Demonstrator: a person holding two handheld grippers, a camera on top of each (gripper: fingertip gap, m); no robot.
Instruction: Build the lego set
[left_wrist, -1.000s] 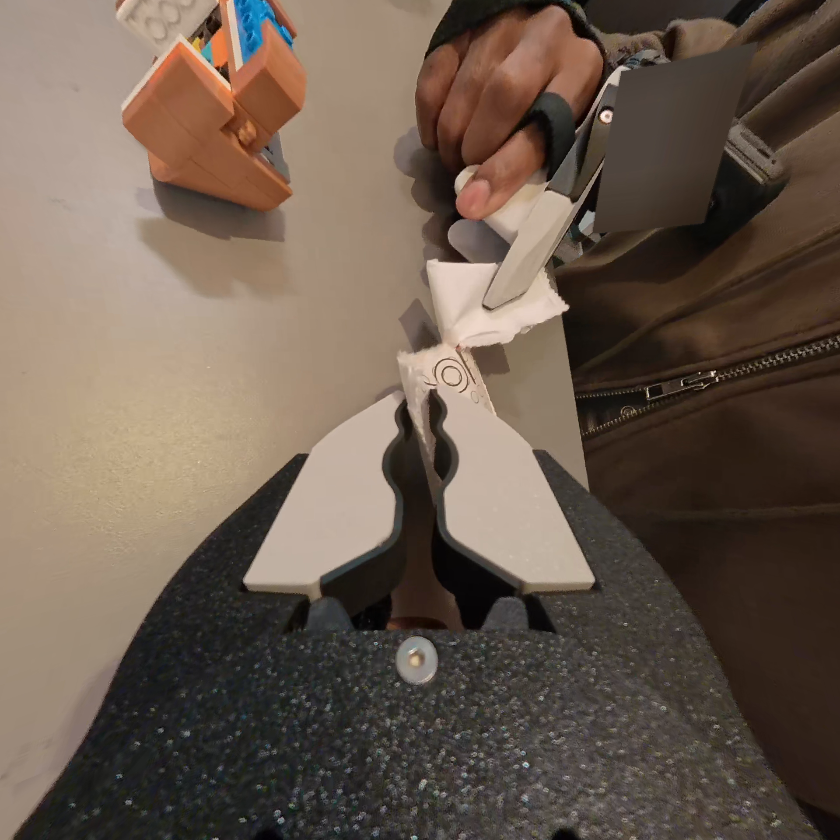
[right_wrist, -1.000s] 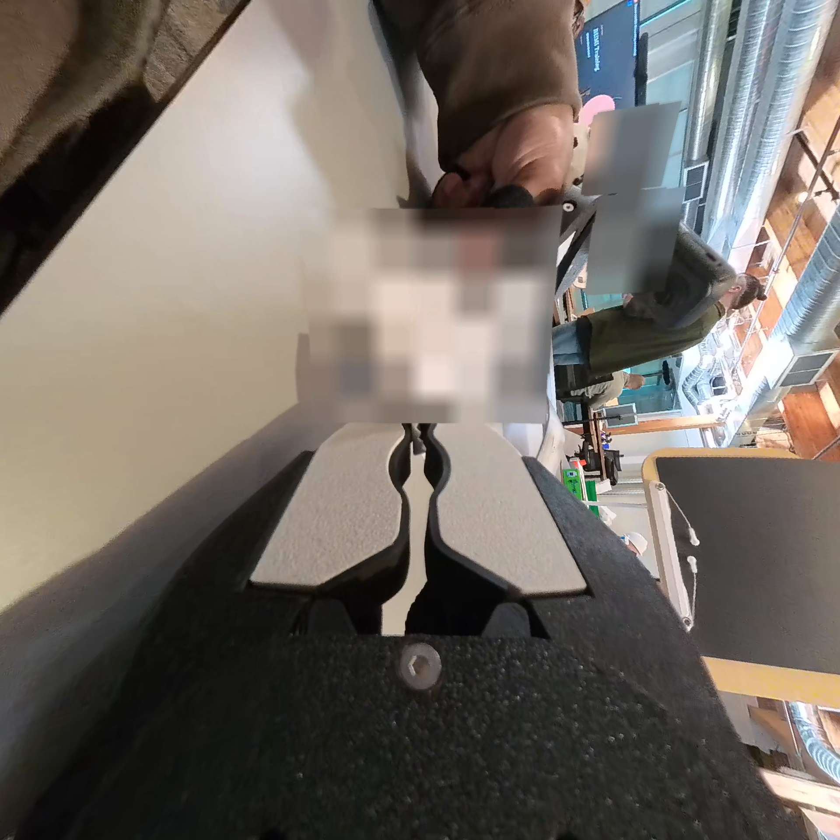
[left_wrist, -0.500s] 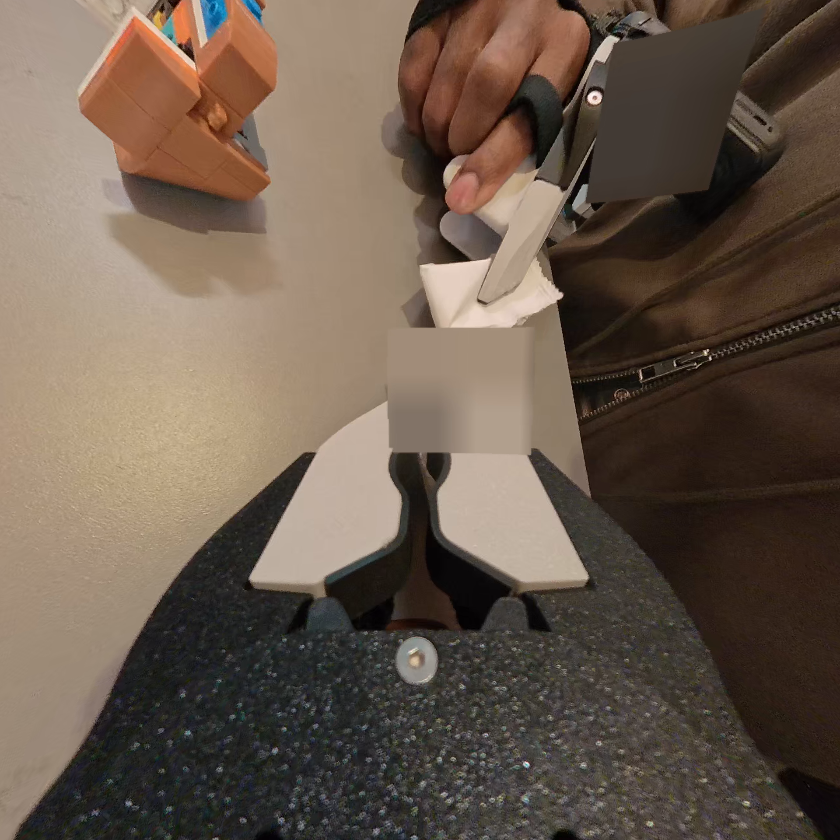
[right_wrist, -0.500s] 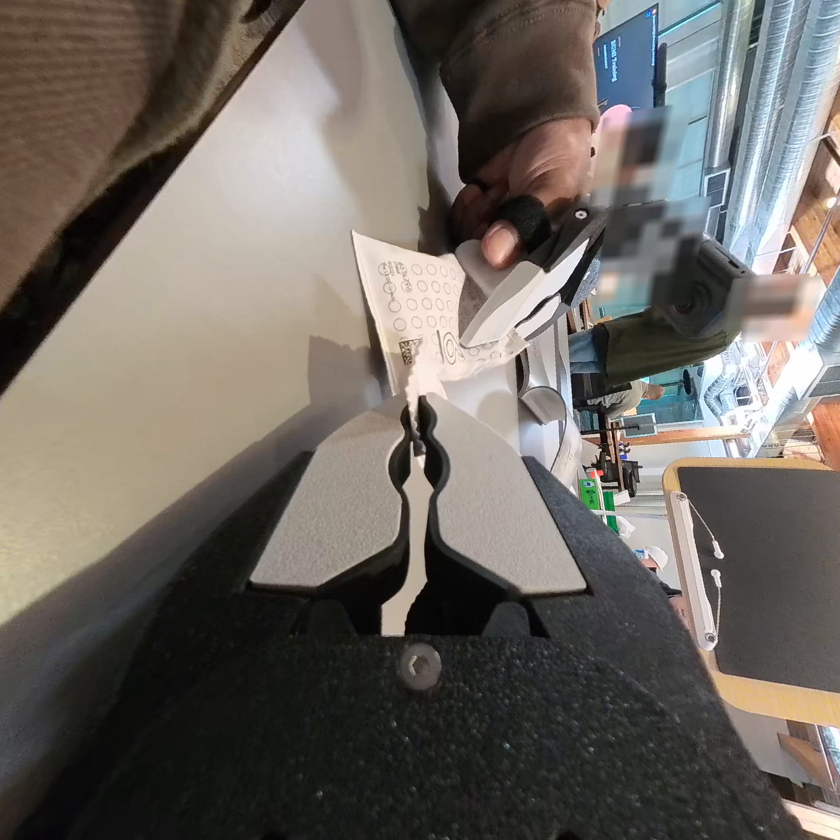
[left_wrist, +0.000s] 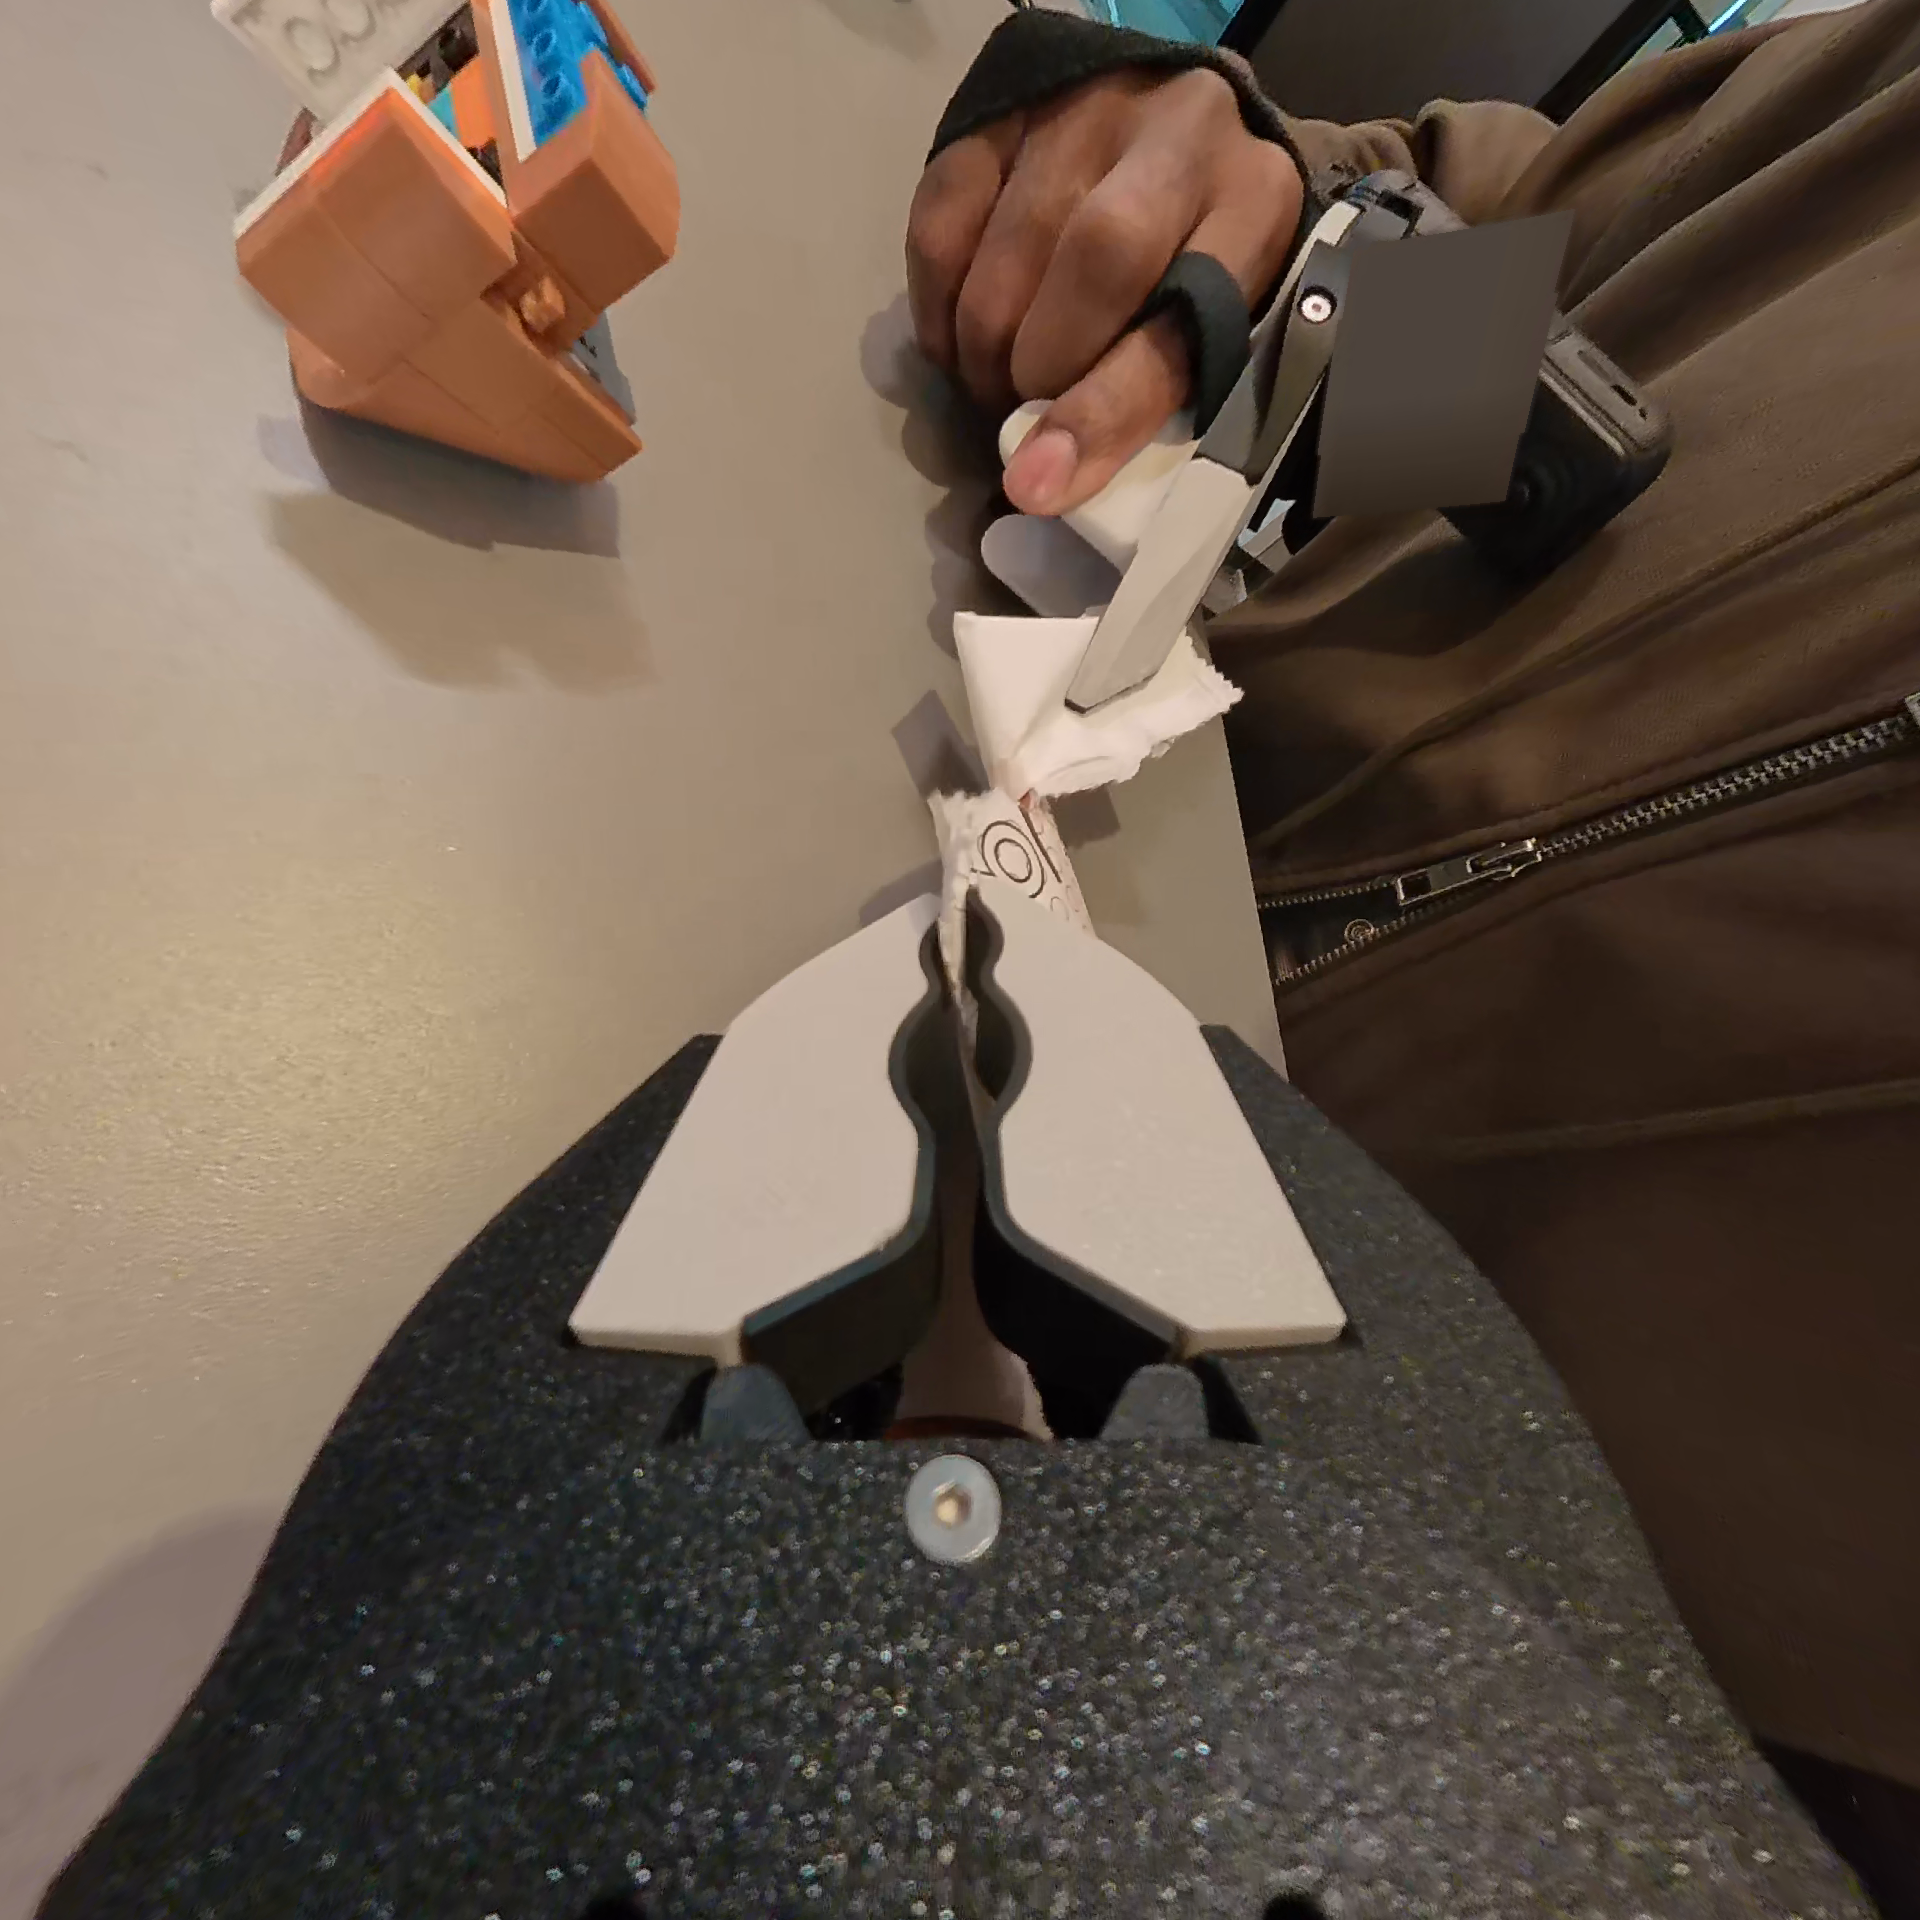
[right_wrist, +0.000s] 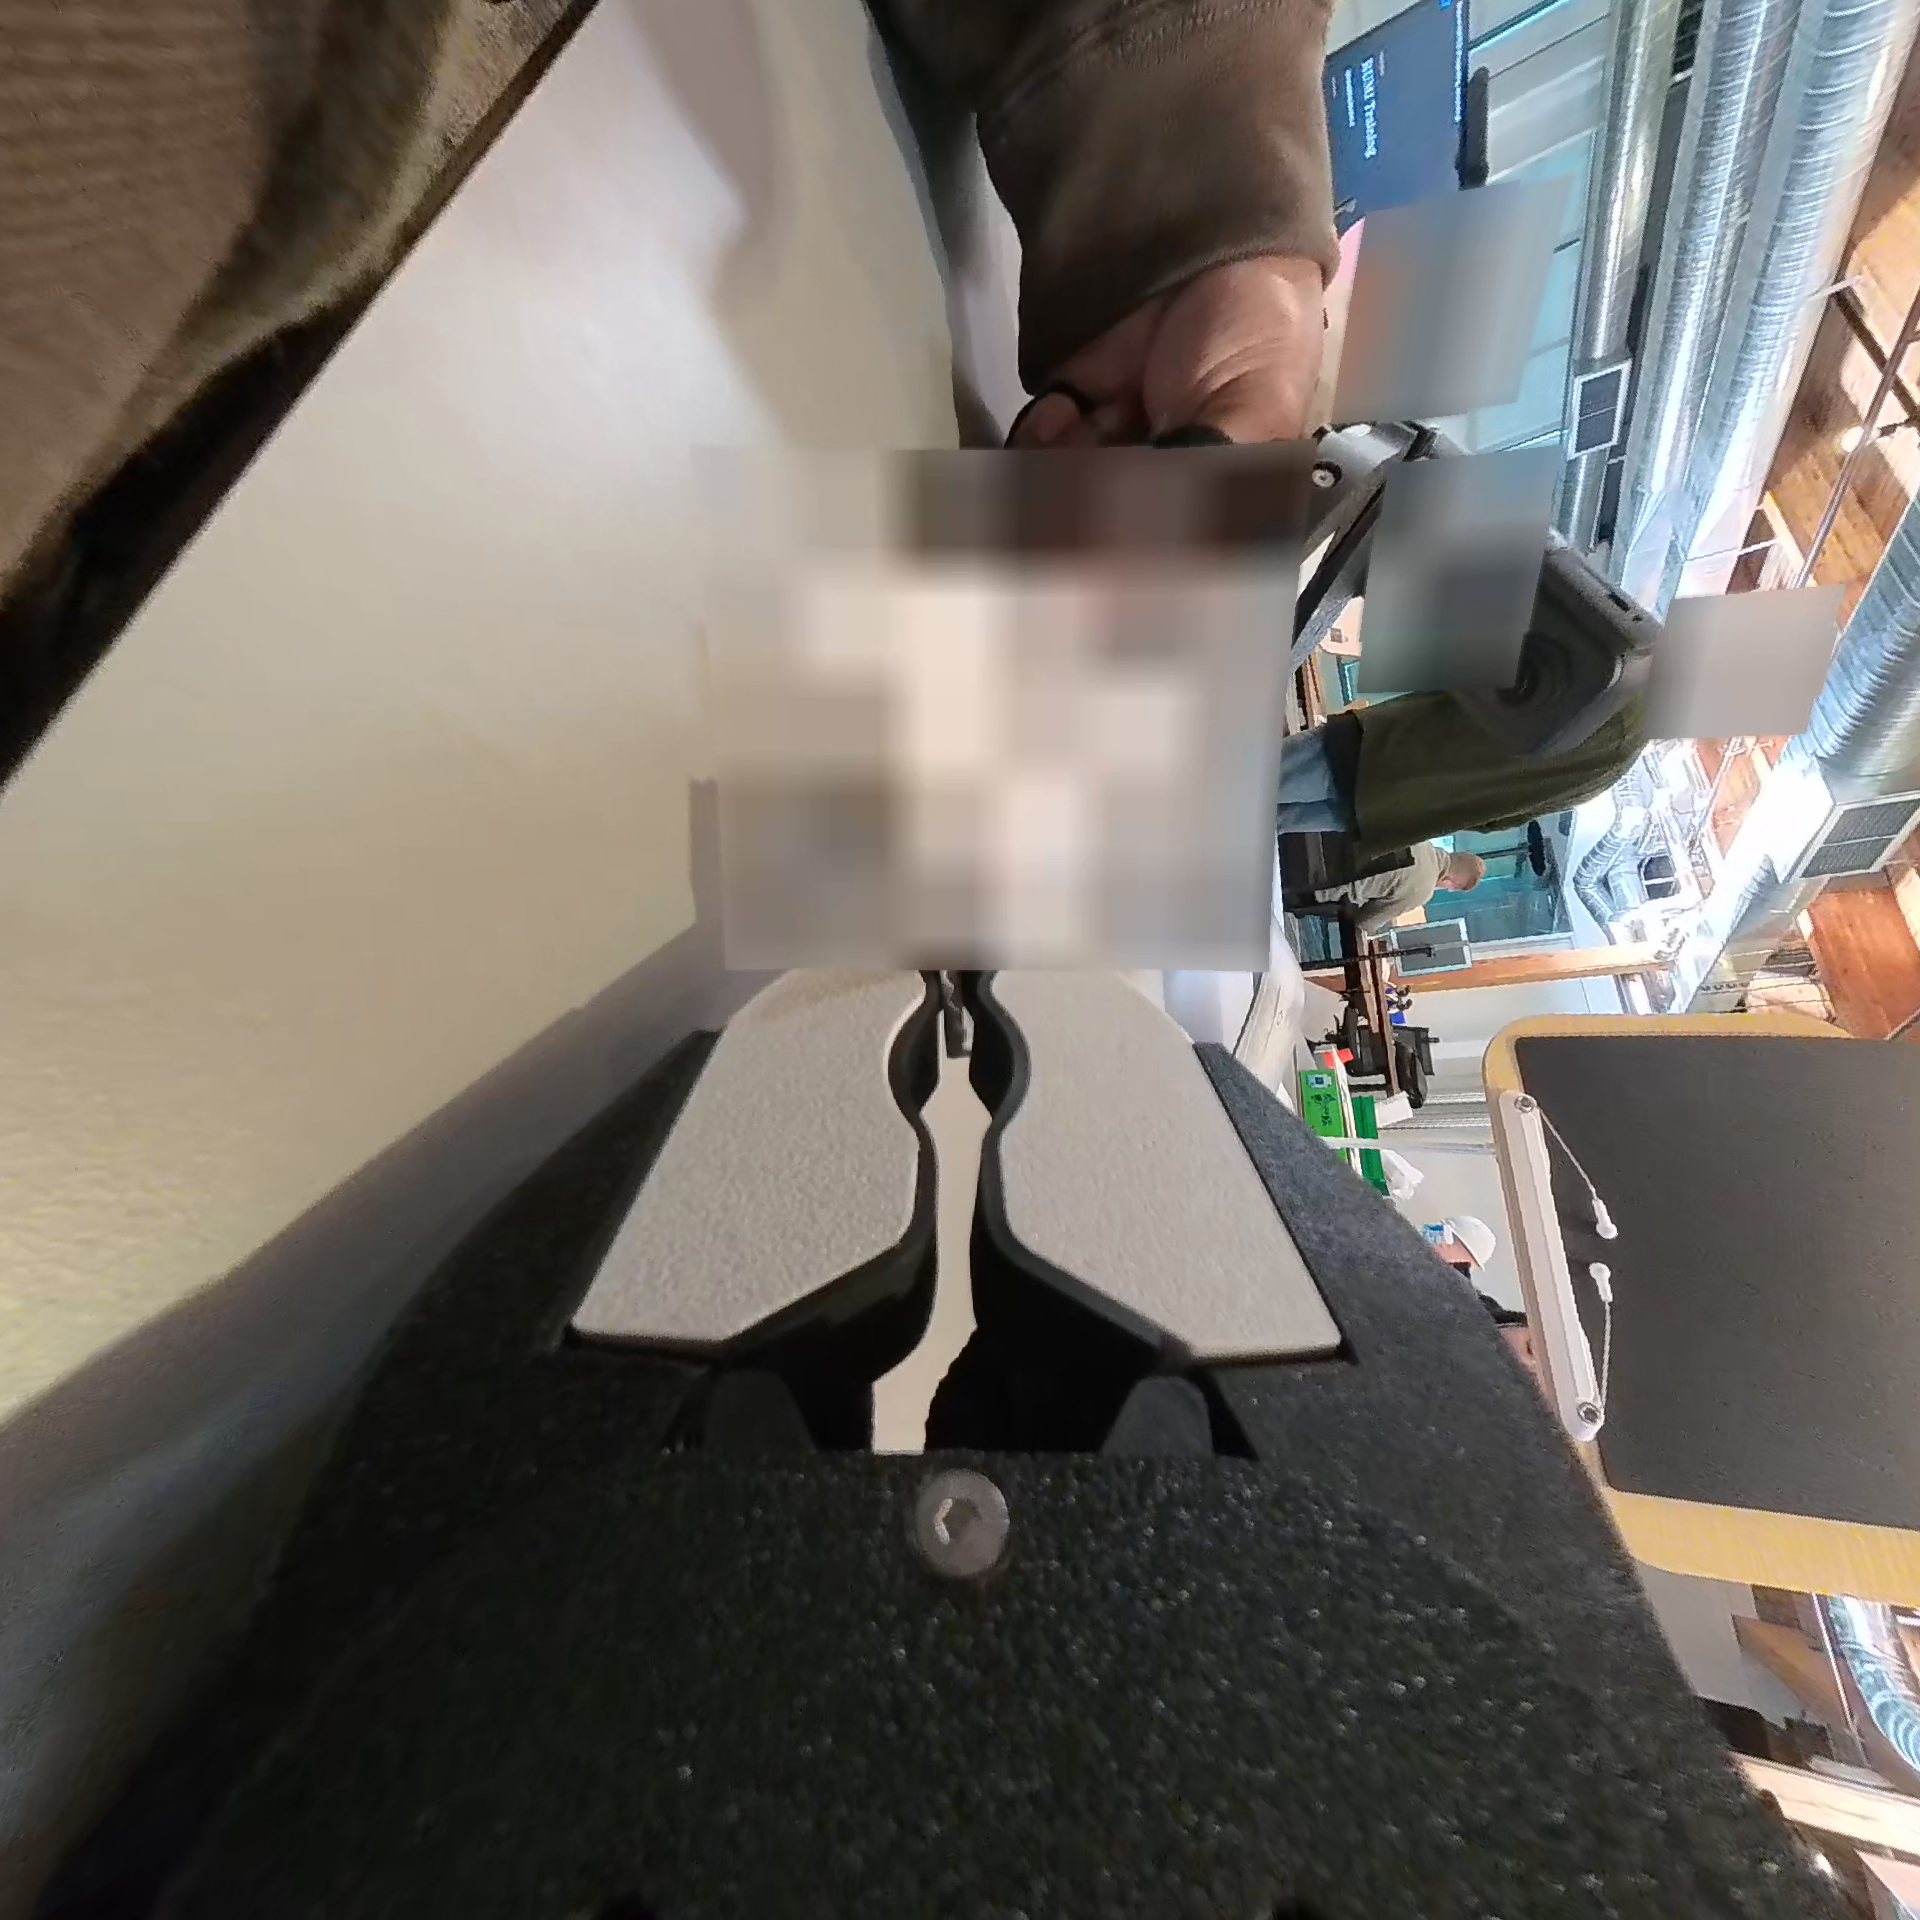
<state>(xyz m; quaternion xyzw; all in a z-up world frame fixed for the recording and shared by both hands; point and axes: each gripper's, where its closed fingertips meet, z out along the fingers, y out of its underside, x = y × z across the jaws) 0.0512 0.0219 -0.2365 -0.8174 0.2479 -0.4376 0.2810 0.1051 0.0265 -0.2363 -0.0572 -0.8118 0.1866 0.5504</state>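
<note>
A small white paper parts bag is stretched and twisted between my two grippers just above the table edge. My left gripper is shut on its near, printed end. My right gripper, held by a hand, is shut on the bag's far, crumpled end. In the right wrist view my right gripper has its jaws together, and a mosaic patch hides the bag and the tips. A partly built orange, blue and white lego model stands on the beige table at the far left.
The person's brown zipped jacket fills the right side past the table edge. In the right wrist view a sleeve reaches in. A black board with a light wooden frame and a room with people lie beyond. My right fingertips sit around 6 cm from my left ones.
Both grippers keep their grip on the bag. The left wrist view dipped and came back, so the lego model shifted in the frame. The bag stays taut and twisted.
</note>
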